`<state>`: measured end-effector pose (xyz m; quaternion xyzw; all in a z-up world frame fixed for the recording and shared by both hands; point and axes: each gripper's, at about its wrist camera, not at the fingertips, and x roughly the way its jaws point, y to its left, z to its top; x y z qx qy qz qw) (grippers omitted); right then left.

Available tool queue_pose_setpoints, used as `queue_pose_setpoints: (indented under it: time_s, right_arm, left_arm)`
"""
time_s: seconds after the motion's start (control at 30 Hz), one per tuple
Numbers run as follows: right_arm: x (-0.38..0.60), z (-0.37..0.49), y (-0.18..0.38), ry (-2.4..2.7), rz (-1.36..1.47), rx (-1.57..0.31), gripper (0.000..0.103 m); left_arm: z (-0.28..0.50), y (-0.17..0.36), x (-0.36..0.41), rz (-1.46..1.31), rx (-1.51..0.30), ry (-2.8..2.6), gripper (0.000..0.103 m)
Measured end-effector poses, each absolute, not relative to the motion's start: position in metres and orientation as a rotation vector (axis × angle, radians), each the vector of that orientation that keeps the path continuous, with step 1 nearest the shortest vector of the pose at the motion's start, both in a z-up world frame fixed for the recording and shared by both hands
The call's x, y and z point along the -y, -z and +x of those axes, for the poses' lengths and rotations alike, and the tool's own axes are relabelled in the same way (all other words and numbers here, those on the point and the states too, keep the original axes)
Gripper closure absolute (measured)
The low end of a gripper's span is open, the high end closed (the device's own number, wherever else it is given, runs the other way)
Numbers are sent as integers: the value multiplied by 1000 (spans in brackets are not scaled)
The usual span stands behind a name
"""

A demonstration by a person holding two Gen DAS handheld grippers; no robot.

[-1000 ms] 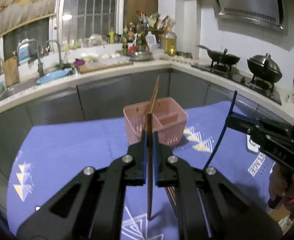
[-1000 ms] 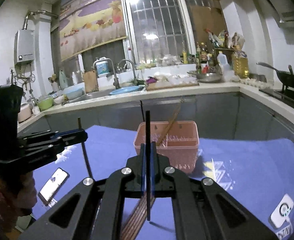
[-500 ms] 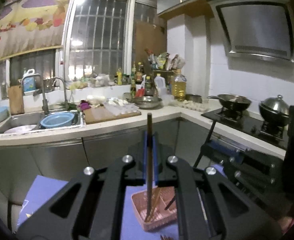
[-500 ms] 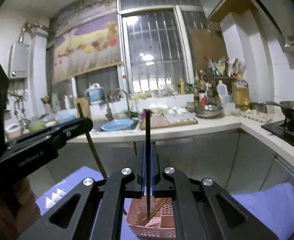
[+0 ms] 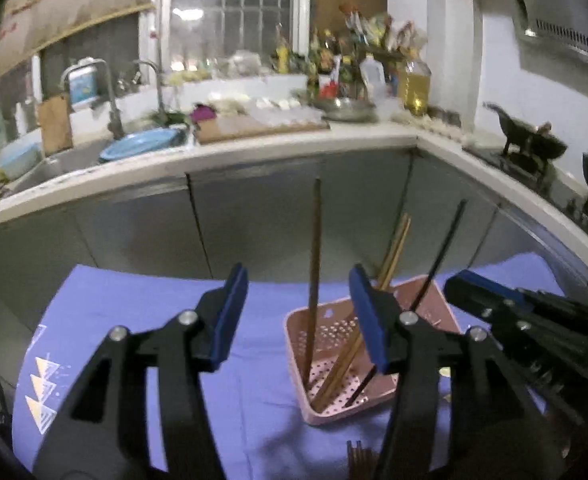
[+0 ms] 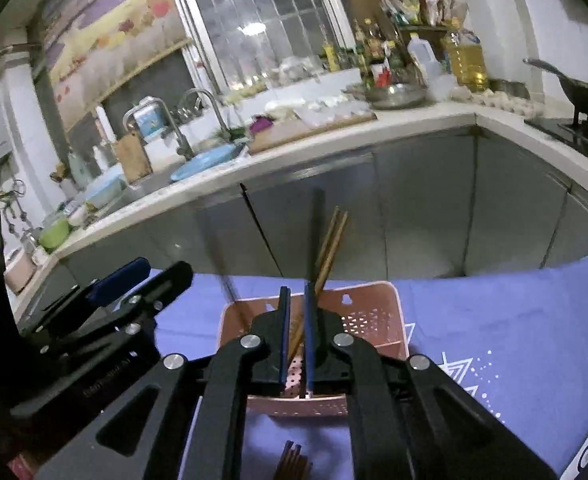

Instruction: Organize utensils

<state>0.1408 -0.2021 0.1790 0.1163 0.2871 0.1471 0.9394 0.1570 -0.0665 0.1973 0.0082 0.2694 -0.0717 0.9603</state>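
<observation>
A pink perforated basket (image 5: 333, 360) sits on the purple cloth; it also shows in the right wrist view (image 6: 373, 320). My left gripper (image 5: 299, 312) is wide open above it. A brown chopstick (image 5: 313, 280) stands free in the basket between the jaws. Two wooden chopsticks (image 5: 391, 254) lean inside. My right gripper (image 6: 295, 332) is slightly open over the basket, with a dark chopstick (image 6: 315, 232) standing along its right pad, seemingly loose. That black chopstick (image 5: 439, 256) also shows in the left wrist view beside the right gripper (image 5: 449, 288).
More chopsticks (image 6: 292, 462) lie on the purple cloth (image 6: 493, 328) just in front of the basket. A phone (image 6: 587, 450) lies at the cloth's right edge. The kitchen counter (image 5: 254, 148) with sink and stove runs behind the table.
Both grippers tipped down over the basket. The left gripper opened and let go of its brown chopstick, which now stands in the basket. The right jaws have parted slightly around the black chopstick.
</observation>
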Motion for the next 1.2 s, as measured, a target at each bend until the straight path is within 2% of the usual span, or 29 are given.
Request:
queue_pose_setpoints:
  time_s: [0.1, 0.13, 0.17, 0.2, 0.23, 0.27, 0.4, 0.47, 0.5, 0.53, 0.57, 0.63, 0.8, 0.93, 1.2]
  right_arm:
    - [204, 116, -195, -313, 242, -537, 85]
    - [206, 106, -200, -329, 251, -520, 74]
    - [208, 99, -204, -339, 261, -506, 56]
    - [212, 85, -206, -349, 284, -476, 46]
    - [215, 74, -207, -350, 307, -452, 31]
    - [219, 58, -203, -354, 340, -431, 25]
    - [226, 20, -165, -380, 371, -514, 27]
    - [221, 2, -130, -351, 345, -588, 56]
    - [218, -3, -113, -331, 326, -633, 64]
    - [213, -7, -92, -314, 309, -694, 78]
    - [206, -12, -66, -314, 295, -775, 83]
    - [195, -20, -36, -323, 272, -856, 86]
    - [164, -41, 0, -346, 167, -947, 86]
    - [151, -49, -4, -293, 25, -910, 86]
    - [174, -47, -12, -319, 143, -895, 88]
  left_arm:
    - [135, -213, 52, -23, -498, 139, 47]
    - [127, -216, 49, -30, -479, 132, 46]
    - [119, -219, 45, -38, -461, 126, 45]
    - [107, -221, 40, -47, -446, 125, 45]
    - [96, -220, 37, -52, -439, 125, 45]
    - [86, -218, 34, -56, -437, 122, 45]
    - [50, -179, 21, -50, -507, 110, 45]
    - [38, -150, 21, -25, -572, 104, 47]
    - [32, -130, 22, -4, -622, 109, 52]
    - [27, -112, 25, 13, -678, 126, 64]
    - [25, -101, 26, 18, -713, 142, 72]
    - [19, -74, 33, 17, -810, 213, 76]
    - [3, -44, 50, 24, -895, 300, 76]
    - [-1, -31, 64, 71, -921, 304, 76]
    - [-1, -18, 77, 94, -948, 303, 76]
